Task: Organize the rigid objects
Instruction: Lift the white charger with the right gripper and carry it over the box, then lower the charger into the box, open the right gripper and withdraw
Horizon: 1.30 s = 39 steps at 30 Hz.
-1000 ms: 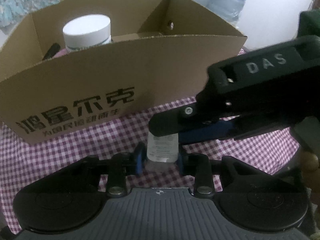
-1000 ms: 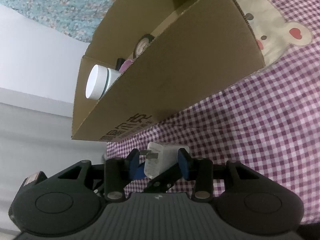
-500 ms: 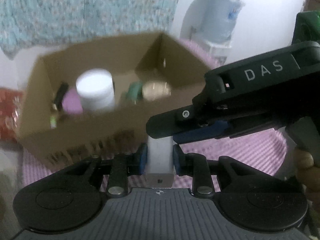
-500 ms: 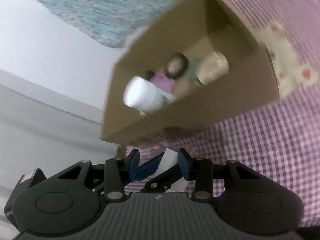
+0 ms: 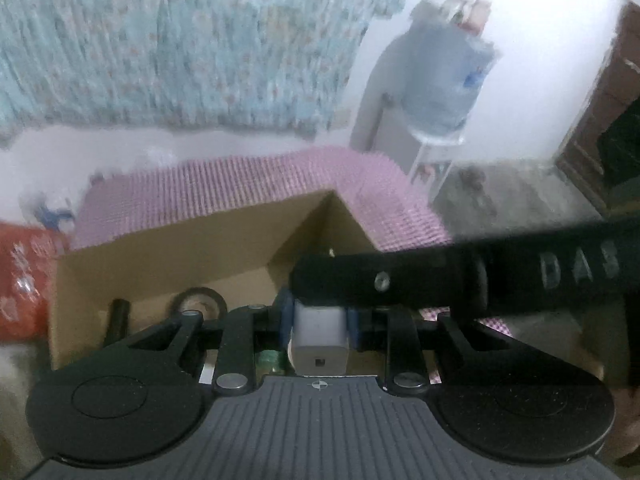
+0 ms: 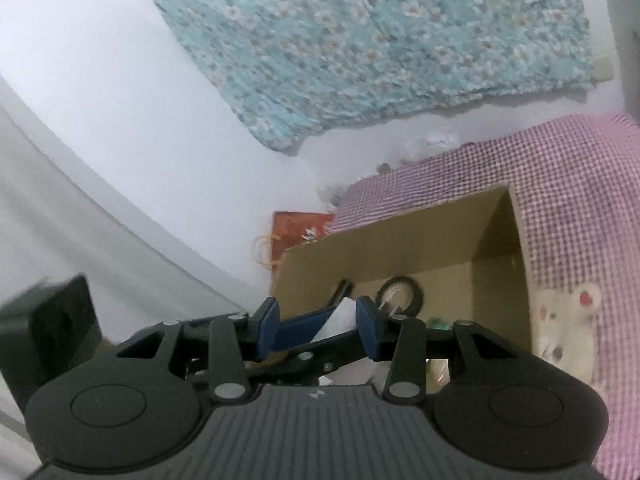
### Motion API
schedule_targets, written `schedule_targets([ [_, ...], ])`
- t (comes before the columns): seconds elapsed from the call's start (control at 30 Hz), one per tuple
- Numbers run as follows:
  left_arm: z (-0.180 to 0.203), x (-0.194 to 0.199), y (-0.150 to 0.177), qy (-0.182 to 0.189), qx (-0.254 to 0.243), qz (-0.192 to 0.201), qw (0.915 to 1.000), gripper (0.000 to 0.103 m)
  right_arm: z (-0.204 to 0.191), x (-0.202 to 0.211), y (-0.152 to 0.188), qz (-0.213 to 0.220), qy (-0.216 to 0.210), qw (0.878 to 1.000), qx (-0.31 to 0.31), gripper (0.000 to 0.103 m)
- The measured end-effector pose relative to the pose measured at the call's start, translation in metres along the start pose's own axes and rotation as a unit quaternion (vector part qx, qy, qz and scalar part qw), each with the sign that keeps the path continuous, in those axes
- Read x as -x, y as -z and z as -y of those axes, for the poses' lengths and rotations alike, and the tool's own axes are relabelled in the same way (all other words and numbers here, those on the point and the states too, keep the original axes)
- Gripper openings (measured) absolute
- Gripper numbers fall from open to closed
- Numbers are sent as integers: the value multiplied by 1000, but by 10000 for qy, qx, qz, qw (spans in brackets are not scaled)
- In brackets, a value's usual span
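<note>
My left gripper [image 5: 319,318] is shut on a white charger plug [image 5: 319,334] and holds it over the open cardboard box [image 5: 168,256]. My right gripper [image 6: 318,326] crosses it from the right; in the left wrist view its black finger lies over the plug's top. In the right wrist view its jaws stand around the left gripper's blue finger and the plug [image 6: 340,314], with gaps showing. Inside the box are a black tape roll [image 5: 199,304], a black stick [image 5: 116,318] and a green item [image 5: 269,360].
The box stands on a pink checked cloth [image 5: 248,184] with a bear patch [image 6: 564,320]. A red bag [image 5: 20,276] is left of the box. A water dispenser bottle [image 5: 444,80] stands at the back right; a floral curtain [image 6: 380,48] hangs behind.
Both grippers have risen with the plug from the cloth in front of the box to above the box's opening. The white jar has gone out of view.
</note>
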State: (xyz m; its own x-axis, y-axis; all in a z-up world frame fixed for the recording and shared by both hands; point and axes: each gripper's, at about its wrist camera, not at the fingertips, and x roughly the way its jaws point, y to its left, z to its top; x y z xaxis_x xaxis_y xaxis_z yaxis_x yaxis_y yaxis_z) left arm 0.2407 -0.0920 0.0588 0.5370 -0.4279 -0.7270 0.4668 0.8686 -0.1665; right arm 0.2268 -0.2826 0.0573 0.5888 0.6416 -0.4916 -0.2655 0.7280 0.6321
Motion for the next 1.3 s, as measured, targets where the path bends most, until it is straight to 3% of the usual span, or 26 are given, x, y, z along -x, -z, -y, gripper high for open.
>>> schedule_targets([
  [0.23, -16, -78, -30, -232, 100, -1012, 9945, 26, 47, -69, -41, -734, 115, 9970, -231, 45],
  [0.43, -36, -122, -44, -549, 374, -1538, 9859, 26, 80, -97, -54, -833, 315, 9951, -438, 45],
  [0.8, -47, -165, -51, -792, 1046, -1846, 9740, 26, 120, -49, -63, -17, 122, 9960, -889, 45],
  [0.97, -38, -178, -50, -904, 1027, -1876, 9727, 27, 124, -30, -56, 190, 103, 9951, -968, 45],
  [1.13, -26, -177, -47, -584, 1030, -1897, 9747, 29, 128, -19, -46, 272, 49, 9941, -1051, 45],
  [1.23, -22, -175, -44, -291, 1237, -1888, 9738, 37, 132, -9, -42, 387, -31, 9924, -1172, 45],
  [1.3, -20, -171, -45, -223, 1299, -1810, 9746, 52, 134, 1, -39, 501, -91, 9909, -1244, 45],
])
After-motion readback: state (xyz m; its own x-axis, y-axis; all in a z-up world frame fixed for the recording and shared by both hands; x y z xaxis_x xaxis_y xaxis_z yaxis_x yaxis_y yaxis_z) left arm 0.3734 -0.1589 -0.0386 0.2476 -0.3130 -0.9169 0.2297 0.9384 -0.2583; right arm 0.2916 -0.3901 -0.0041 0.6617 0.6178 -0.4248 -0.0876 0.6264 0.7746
